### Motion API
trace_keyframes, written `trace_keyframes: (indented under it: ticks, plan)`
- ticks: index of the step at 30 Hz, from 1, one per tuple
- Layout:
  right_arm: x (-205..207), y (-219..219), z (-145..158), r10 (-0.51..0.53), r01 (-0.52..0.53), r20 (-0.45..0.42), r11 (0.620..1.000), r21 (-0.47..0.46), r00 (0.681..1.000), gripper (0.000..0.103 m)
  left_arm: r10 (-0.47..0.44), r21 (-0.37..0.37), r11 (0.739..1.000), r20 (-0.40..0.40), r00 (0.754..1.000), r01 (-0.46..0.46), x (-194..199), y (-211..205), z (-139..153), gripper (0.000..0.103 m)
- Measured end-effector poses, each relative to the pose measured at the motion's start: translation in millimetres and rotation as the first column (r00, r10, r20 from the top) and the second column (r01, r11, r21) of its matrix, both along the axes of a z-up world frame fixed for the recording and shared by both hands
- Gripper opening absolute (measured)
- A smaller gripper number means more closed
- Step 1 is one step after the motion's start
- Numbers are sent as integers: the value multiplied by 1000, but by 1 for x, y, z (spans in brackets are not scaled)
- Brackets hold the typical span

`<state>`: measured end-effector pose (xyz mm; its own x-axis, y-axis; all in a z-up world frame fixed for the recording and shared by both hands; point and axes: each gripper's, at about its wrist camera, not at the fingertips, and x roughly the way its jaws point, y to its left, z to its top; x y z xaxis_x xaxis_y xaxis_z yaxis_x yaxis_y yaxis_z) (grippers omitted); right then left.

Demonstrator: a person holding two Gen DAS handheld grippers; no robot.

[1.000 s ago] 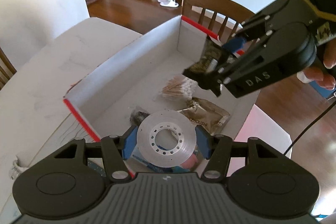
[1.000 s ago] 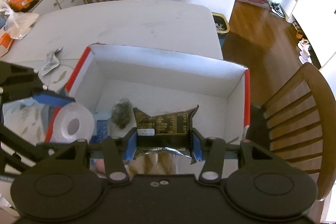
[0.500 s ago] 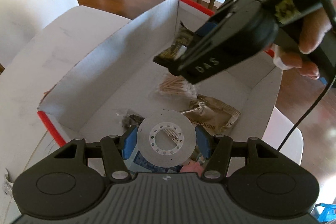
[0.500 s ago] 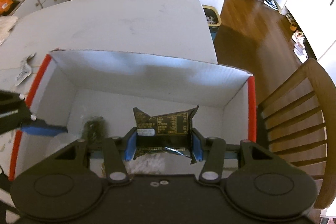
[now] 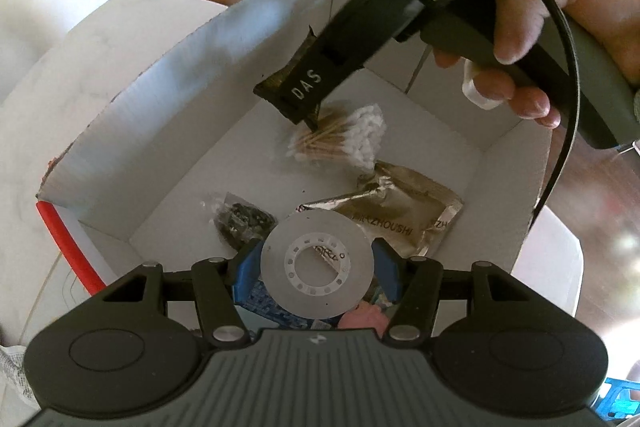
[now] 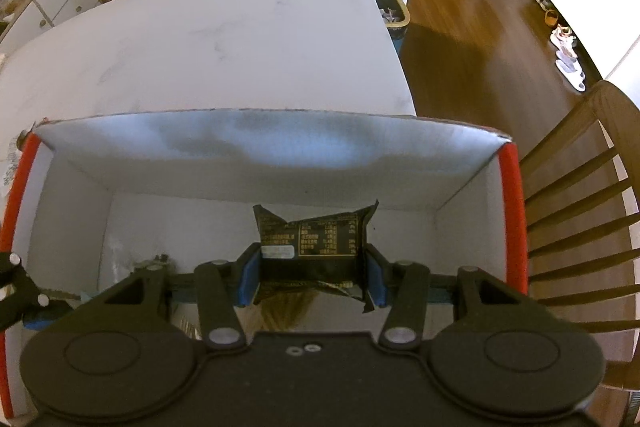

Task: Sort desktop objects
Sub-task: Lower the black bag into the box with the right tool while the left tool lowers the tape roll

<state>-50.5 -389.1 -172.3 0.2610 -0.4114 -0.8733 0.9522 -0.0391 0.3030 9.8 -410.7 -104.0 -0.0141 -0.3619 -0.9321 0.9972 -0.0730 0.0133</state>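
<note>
my left claw grips a tape roll over the near end of the white box. my right claw clamps a dark snack packet inside the box, above cotton swabs.

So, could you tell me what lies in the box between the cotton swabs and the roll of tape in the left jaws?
In the left wrist view, a crumpled foil packet lies on the box floor between the cotton swabs and the tape roll.
</note>
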Motion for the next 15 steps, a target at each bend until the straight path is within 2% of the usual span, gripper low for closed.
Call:
trace_keyframes:
  ticks: [15]
  plan:
    - [2, -6, -8, -63, 62, 32, 998, 24, 998, 51, 23, 74, 997, -12, 1000, -22, 4, -5, -20, 58]
